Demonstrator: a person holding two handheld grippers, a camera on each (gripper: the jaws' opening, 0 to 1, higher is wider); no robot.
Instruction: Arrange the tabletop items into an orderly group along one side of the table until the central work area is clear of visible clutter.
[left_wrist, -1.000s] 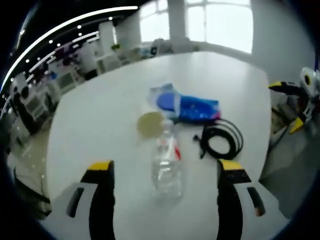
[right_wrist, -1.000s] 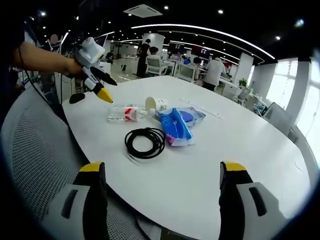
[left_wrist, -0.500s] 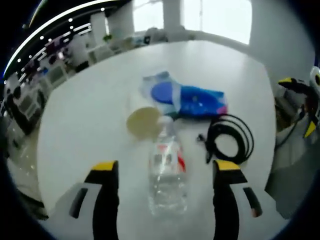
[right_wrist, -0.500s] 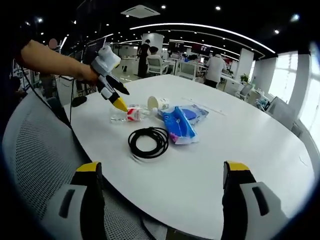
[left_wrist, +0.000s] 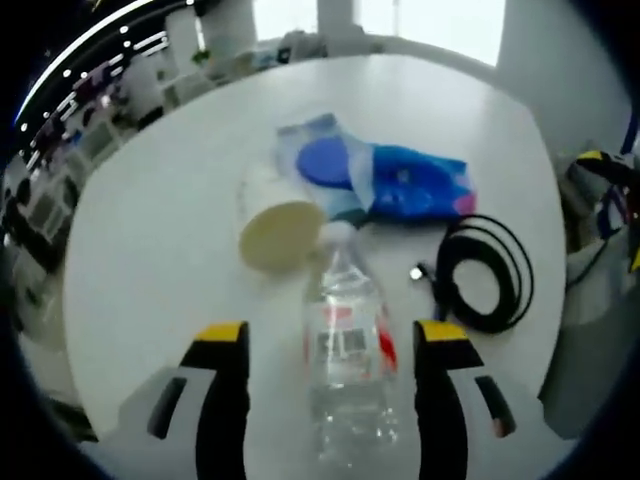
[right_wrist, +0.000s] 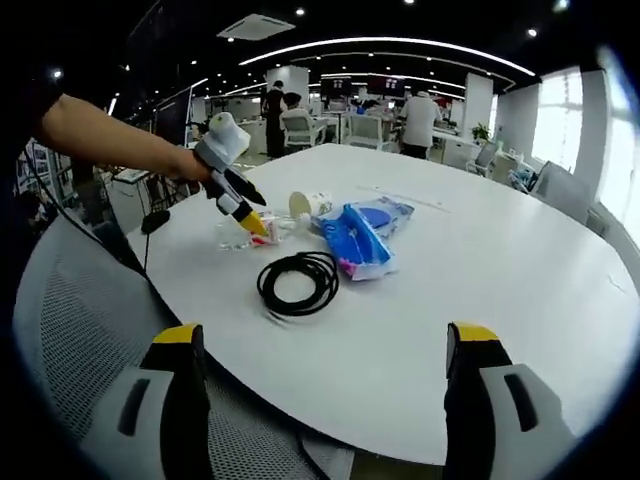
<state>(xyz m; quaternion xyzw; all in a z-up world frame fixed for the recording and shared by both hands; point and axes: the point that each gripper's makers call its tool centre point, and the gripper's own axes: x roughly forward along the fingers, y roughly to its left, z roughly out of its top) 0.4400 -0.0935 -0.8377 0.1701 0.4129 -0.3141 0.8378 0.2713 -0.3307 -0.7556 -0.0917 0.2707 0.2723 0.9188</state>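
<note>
Clear plastic, lying on its side: the water bottle (left_wrist: 347, 365) sits between the spread jaws of the left gripper (left_wrist: 335, 345), cap pointing to 12 o'clock toward a tipped paper cup (left_wrist: 277, 225) at 11 o'clock from the cap. Beyond, the blue tissue pack (left_wrist: 405, 188) lies at about 1 o'clock, and a coiled black cable (left_wrist: 488, 272) at 2 o'clock. All four cluster mid-way across the white table (left_wrist: 160, 220).

The left tongs are released, straddling the bottle without visibly touching it. In the right gripper view, the right gripper (right_wrist: 325, 345) is likewise released, empty, hanging off the table's near edge over a mesh chair (right_wrist: 70, 330).

The step in hand looks like grasping the bottle. To do it well, close on the labelled middle (the thin wall will likely flex and roll), keeping the jaws square to its length, clear of the cup.
</note>
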